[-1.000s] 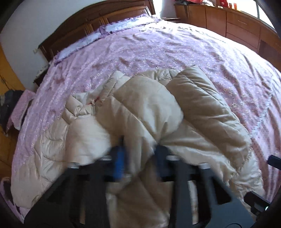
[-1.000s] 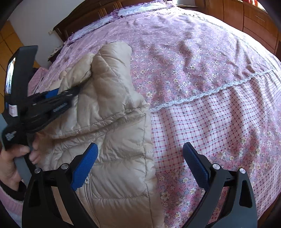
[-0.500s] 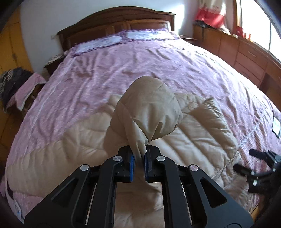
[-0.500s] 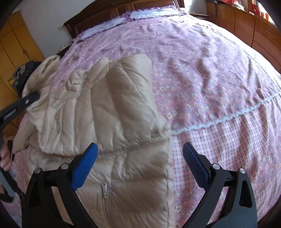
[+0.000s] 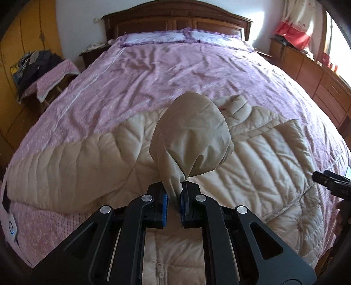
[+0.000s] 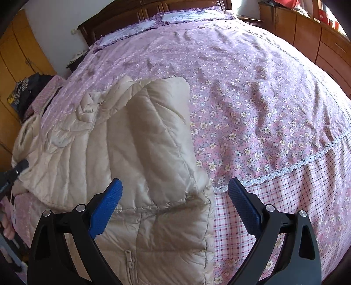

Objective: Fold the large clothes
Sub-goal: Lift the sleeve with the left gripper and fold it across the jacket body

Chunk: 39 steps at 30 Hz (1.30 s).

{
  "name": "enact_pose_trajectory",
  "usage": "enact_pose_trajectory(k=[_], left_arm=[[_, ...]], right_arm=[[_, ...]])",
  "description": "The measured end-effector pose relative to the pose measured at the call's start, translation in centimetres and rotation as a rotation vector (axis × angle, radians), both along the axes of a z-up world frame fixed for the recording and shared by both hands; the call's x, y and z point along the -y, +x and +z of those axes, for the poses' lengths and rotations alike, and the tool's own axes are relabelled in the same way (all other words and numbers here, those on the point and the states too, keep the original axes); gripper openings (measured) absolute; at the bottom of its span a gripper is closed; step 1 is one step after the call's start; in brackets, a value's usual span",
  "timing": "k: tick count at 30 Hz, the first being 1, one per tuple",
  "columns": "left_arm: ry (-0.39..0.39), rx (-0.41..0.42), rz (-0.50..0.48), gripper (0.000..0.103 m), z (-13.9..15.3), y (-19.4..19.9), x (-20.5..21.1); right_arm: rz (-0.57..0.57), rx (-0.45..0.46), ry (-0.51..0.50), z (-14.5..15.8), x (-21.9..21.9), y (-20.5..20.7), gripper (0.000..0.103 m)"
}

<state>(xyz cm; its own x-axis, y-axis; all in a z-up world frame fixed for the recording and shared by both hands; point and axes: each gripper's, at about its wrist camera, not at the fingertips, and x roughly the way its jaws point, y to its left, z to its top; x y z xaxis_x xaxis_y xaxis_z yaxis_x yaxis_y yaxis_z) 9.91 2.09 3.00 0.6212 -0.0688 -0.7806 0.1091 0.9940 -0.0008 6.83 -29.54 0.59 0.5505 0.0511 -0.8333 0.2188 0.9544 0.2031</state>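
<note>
While my left gripper [image 5: 173, 202] pinches a gathered fold of the beige down jacket [image 5: 252, 166], its blue pads nearly together with only the cloth between them, the lifted part balloons up ahead of the fingers in a rounded puff.

Item, jacket: quilted, pale beige, spread across the near half of the bed [image 5: 175, 72], with one long portion running off to my left toward the bed's edge. In my right wrist view the jacket [image 6: 136, 140] lies flat on the flowered cover, a folded panel on top and a zip [image 6: 129, 258] showing at the bottom centre.

Item, my right gripper [image 6: 174, 203]: jaws spread wide, blue pads well apart, nothing between them; it hovers over the jacket's near right edge, where quilting meets the checked border [image 6: 285, 210] of the cover. Its black tip [image 5: 329, 182] shows at the right margin of my left view.

Item, bed furnishings: pink-purple floral bedspread [image 6: 252, 92], creased; lace trim [image 6: 291, 168] above the checked section; pillows [image 5: 166, 38] against a dark wooden headboard [image 5: 175, 19].

Item, surroundings: wooden drawers [image 5: 318, 76] along the right wall, and a chair heaped with dark clothing [image 5: 35, 65] at the left.
</note>
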Motion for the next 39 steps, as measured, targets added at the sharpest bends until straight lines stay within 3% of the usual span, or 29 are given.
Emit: enact_pose_trajectory(k=[4,8,9,11,13,22,28,33,34,35,37,38,39], left_arm=[[-0.010,-0.033,0.033,0.009,-1.9,0.2,-1.2],[-0.023,-0.054,0.060,0.017,-3.1,0.1,-2.1],[-0.026,-0.056,0.071,0.022,-3.3,-0.1,-2.4],[-0.019,-0.045,0.093,0.052,-3.3,-0.6,-3.0],[-0.025,-0.023,0.108,0.066,-2.9,-1.3,-3.8],[-0.059,0.037,0.157,0.072,-0.7,-2.1,-8.0],[-0.029,0.025,0.235,0.072,-1.8,-0.5,-10.4],[-0.036,-0.008,0.240,0.072,-3.1,0.8,-11.6],[-0.056,-0.015,0.226,0.062,-3.3,1.0,-11.6],[-0.077,-0.023,0.203,0.043,-3.4,1.1,-11.5],[-0.116,-0.045,0.155,0.027,-3.7,1.4,-10.9],[-0.111,-0.045,0.142,0.019,-3.7,1.6,-10.4],[-0.105,-0.038,0.118,0.015,-3.7,1.8,-9.8]], right_arm=[[0.012,-0.017,-0.019,-0.3,-0.6,-0.3,0.094],[0.016,-0.023,-0.028,-0.2,-1.0,-0.4,0.094],[0.016,-0.022,-0.028,-0.1,-1.0,-0.4,0.094],[0.020,-0.017,-0.032,0.1,-1.2,-0.4,0.094],[0.024,-0.017,-0.040,0.2,-1.3,-0.3,0.094],[0.020,-0.004,-0.062,0.7,-1.2,1.6,0.094],[0.008,-0.020,-0.083,0.2,-0.7,4.2,0.094],[0.015,-0.059,-0.095,-1.0,-0.6,6.4,0.094],[0.021,-0.068,-0.093,-1.3,-0.7,6.7,0.094],[0.028,-0.077,-0.092,-1.5,-0.7,7.0,0.093],[0.041,-0.080,-0.097,-1.9,-0.9,7.3,0.087],[0.044,-0.074,-0.098,-1.9,-1.0,7.3,0.078],[0.050,-0.067,-0.081,-1.9,-1.0,7.2,0.055]])
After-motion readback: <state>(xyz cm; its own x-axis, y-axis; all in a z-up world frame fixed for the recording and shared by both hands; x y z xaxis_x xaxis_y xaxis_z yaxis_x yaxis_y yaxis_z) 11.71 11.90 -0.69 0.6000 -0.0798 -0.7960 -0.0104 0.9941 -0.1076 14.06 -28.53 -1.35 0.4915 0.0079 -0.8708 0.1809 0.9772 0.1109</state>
